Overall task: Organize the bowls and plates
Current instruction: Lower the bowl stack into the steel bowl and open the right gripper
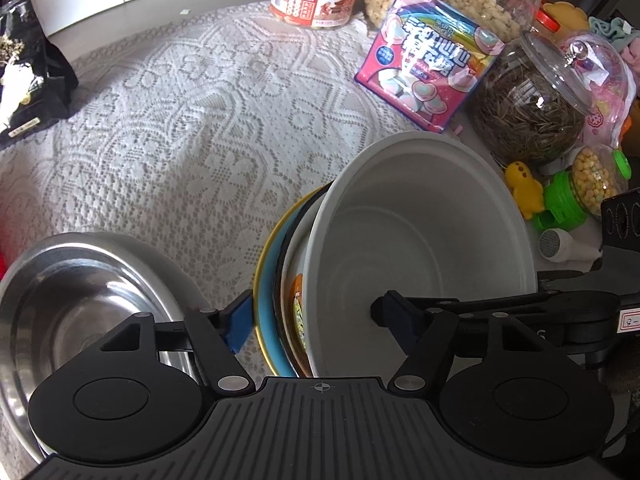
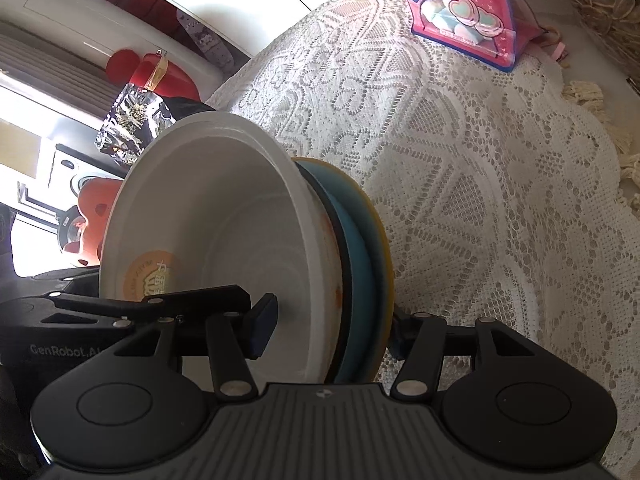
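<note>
My right hand-held gripper [image 2: 326,334] clamps a nested stack held on edge above the lace-covered bench [image 2: 480,200]: white bowl [image 2: 208,216] innermost, a printed bowl behind it, then a blue plate [image 2: 356,240] and a yellow plate [image 2: 380,216] at the back. One pad sits inside the white bowl, the other behind the yellow plate, so the squeeze pins all the layers together. My left hand-held gripper [image 1: 310,320] straddles the same stack from the other side; its blue pad [image 1: 238,326] is at the yellow rim and the dark one inside the white bowl [image 1: 420,240], though I cannot tell whether they press yet. I judge it is there to share the load. A steel bowl [image 1: 80,300] rests on the bench near left, likely the next piece to join. Snack jars and a marshmallow bag [image 1: 428,64] crowd the far right, so the open cloth is the place to set down.
</note>
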`<action>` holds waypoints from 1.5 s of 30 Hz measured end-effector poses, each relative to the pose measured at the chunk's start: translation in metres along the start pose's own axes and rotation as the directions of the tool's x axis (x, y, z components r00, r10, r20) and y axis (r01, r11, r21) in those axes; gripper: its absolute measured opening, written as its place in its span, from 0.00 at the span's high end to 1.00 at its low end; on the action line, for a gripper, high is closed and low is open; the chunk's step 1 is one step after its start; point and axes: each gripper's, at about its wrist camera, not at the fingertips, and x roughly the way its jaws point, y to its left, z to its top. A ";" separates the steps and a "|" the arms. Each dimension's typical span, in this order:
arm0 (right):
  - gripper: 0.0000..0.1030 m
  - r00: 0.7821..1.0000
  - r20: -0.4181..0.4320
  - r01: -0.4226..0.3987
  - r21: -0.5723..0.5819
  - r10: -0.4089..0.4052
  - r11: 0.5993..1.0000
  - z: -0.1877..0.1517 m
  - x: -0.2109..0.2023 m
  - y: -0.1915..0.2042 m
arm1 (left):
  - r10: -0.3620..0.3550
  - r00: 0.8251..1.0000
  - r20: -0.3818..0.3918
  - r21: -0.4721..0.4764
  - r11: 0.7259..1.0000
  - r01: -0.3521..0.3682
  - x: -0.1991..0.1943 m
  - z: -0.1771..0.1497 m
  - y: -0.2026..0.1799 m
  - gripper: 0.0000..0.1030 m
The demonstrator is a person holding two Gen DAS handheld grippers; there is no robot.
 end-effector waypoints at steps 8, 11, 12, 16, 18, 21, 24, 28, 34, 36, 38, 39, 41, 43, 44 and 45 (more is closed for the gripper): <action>0.46 0.999 0.002 -0.036 0.014 0.036 0.999 -0.004 -0.001 -0.008 | 0.028 1.000 0.010 0.024 0.999 -0.028 -0.001 0.000 -0.006 0.32; 0.48 0.997 -0.015 -0.069 0.045 0.070 0.997 -0.007 0.001 -0.014 | 0.035 0.999 0.010 0.031 0.999 -0.036 0.001 0.000 -0.007 0.30; 0.48 0.997 -0.012 -0.076 0.050 0.077 0.996 -0.008 0.001 -0.015 | 0.037 0.999 0.010 0.034 0.999 -0.037 0.001 0.000 -0.007 0.30; 0.49 0.997 -0.009 -0.075 0.064 0.076 0.995 -0.009 0.001 -0.014 | 0.037 0.999 0.002 0.029 0.999 -0.037 0.001 0.000 -0.006 0.30; 0.49 0.998 -0.011 -0.067 0.071 0.068 0.995 -0.009 0.001 -0.013 | 0.029 1.000 -0.002 0.011 1.000 -0.029 0.001 0.000 -0.004 0.30; 0.49 0.999 -0.018 -0.049 0.084 0.051 0.995 -0.007 0.001 -0.010 | 0.017 1.000 -0.007 -0.017 1.000 -0.017 0.001 0.001 0.000 0.30; 0.49 0.999 -0.025 -0.039 0.085 0.042 0.996 -0.006 0.001 -0.007 | 0.009 1.000 -0.012 -0.028 1.000 -0.009 0.000 0.001 0.001 0.30; 0.47 0.998 -0.041 -0.032 0.089 0.036 0.996 -0.006 0.000 -0.006 | -0.005 0.999 -0.034 -0.042 0.999 0.003 -0.002 0.002 0.002 0.30; 0.47 0.998 -0.052 -0.021 0.098 0.026 0.995 -0.004 -0.002 -0.003 | -0.016 0.999 -0.039 -0.056 0.998 0.013 -0.006 0.002 0.002 0.30; 0.47 0.999 -0.050 -0.013 0.091 0.017 0.996 -0.003 -0.005 0.003 | -0.023 0.999 -0.034 -0.055 0.998 0.021 -0.012 0.002 0.002 0.30; 0.47 0.999 -0.044 -0.006 0.077 0.009 0.997 -0.001 -0.011 0.011 | -0.028 0.999 -0.019 -0.052 0.998 0.027 -0.022 0.002 0.003 0.30; 0.47 0.999 -0.039 -0.003 0.066 0.005 0.998 0.000 -0.014 0.017 | -0.030 1.000 -0.008 -0.050 0.998 0.030 -0.028 0.002 0.005 0.30; 0.47 1.000 -0.025 0.002 0.037 -0.001 0.999 0.002 -0.020 0.032 | -0.032 0.999 0.019 -0.043 0.999 0.033 -0.044 0.001 0.010 0.30; 0.47 1.000 -0.011 0.004 -0.004 -0.004 1.000 0.004 -0.025 0.051 | -0.031 0.998 0.049 -0.043 0.999 0.033 -0.063 -0.001 0.019 0.30; 0.47 1.000 -0.006 0.003 -0.025 -0.003 1.000 0.006 -0.027 0.061 | -0.029 0.998 0.063 -0.045 0.998 0.032 -0.072 -0.003 0.025 0.30; 0.47 1.000 -0.003 0.002 -0.048 -0.003 0.999 0.007 -0.027 0.072 | -0.025 0.997 0.075 -0.049 0.998 0.029 -0.079 -0.005 0.031 0.30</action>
